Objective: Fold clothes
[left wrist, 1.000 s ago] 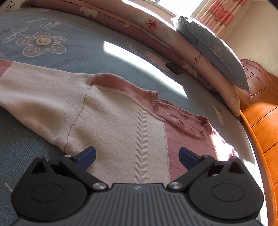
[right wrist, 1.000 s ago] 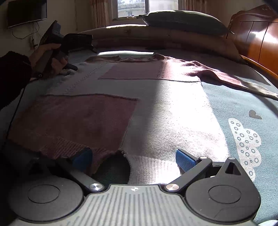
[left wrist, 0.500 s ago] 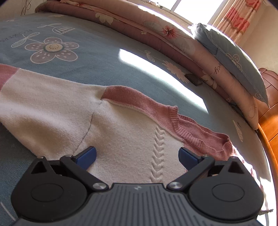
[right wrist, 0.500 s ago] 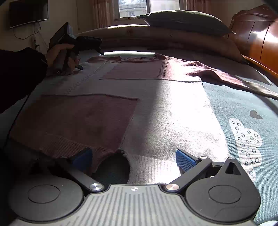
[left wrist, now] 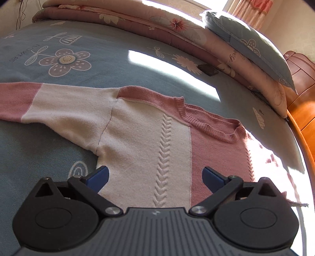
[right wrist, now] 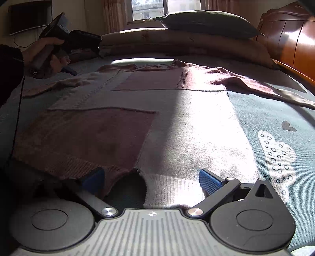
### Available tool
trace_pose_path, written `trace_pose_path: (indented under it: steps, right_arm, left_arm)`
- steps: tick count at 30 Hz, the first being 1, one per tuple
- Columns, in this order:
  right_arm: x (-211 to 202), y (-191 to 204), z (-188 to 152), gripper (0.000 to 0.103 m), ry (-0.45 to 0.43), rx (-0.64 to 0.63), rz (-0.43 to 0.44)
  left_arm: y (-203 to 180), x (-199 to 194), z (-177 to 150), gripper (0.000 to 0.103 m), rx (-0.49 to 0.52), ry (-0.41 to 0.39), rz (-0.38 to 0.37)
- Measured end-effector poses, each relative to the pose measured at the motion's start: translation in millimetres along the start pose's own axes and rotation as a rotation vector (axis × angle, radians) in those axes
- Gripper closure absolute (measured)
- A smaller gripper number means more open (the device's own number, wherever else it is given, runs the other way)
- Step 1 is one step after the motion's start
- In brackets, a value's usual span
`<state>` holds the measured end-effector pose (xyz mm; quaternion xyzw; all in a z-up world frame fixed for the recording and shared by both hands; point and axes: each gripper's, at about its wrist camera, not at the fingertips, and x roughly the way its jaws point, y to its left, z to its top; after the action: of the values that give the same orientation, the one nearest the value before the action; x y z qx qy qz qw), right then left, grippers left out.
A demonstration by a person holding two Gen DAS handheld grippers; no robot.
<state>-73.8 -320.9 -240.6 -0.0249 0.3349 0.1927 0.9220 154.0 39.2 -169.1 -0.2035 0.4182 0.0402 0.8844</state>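
Note:
A pink and cream knit sweater (left wrist: pixel 141 134) lies flat on the blue bedspread, its sleeve (left wrist: pixel 39 102) stretched to the left. My left gripper (left wrist: pixel 155 177) hovers open over the chest below the ribbed collar (left wrist: pixel 212 126), with nothing between its blue pads. In the right wrist view the same sweater (right wrist: pixel 177 126) spreads away from me, and my right gripper (right wrist: pixel 150 181) stands open at its hem (right wrist: pixel 167 189), astride the notch there. The left gripper (right wrist: pixel 78 43), held in a person's hand, shows at the far left near the shoulder.
A folded floral quilt (left wrist: pixel 137 21) and a blue pillow (left wrist: pixel 252 47) line the far side of the bed. A wooden headboard (left wrist: pixel 303 102) stands at the right. A small dark object (left wrist: pixel 207 70) lies near the quilt. A window (right wrist: pixel 149 9) and a wall TV (right wrist: pixel 29 17) lie behind.
The left gripper has drawn back and turned, so more of the sleeve and collar shows. In the right view the hand holding it has risen. The right gripper has stayed put.

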Motion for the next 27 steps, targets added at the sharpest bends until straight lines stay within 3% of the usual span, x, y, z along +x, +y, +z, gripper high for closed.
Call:
trace_pose_path:
  steps: [3,9,14,18,23,27]
  right_arm:
    - [0.0,0.6,-0.6,0.0,-0.002,-0.004,-0.008]
    - [0.0,6.1,-3.6,0.0,-0.003,-0.036,-0.038]
    - [-1.2,5.8,-5.5,0.0,-0.01,-0.038,-0.042]
    - [-1.4,3.9,-6.3,0.0,-0.017,-0.04,-0.036]
    - [-2.3,4.0,-9.5,0.0,-0.04,-0.045,-0.033]
    - [0.6,5.0,-9.1,0.0,-0.063,-0.054,-0.04]
  left_arm:
    - [-3.3,-20.8,-32.7,0.002,0.019,0.068,-0.036]
    - [4.9,-38.2,-88.0,0.002,0.042,0.125,-0.058]
    - [27.1,-46.2,-123.8,0.002,-0.005,0.143,-0.068]
    - [20.9,-72.3,-135.2,0.002,0.039,0.047,-0.079]
    - [-20.4,-90.7,-112.0,0.002,0.203,-0.209,-0.064]
    - [-55.8,-66.2,-80.5,0.002,0.191,-0.264,-0.111]
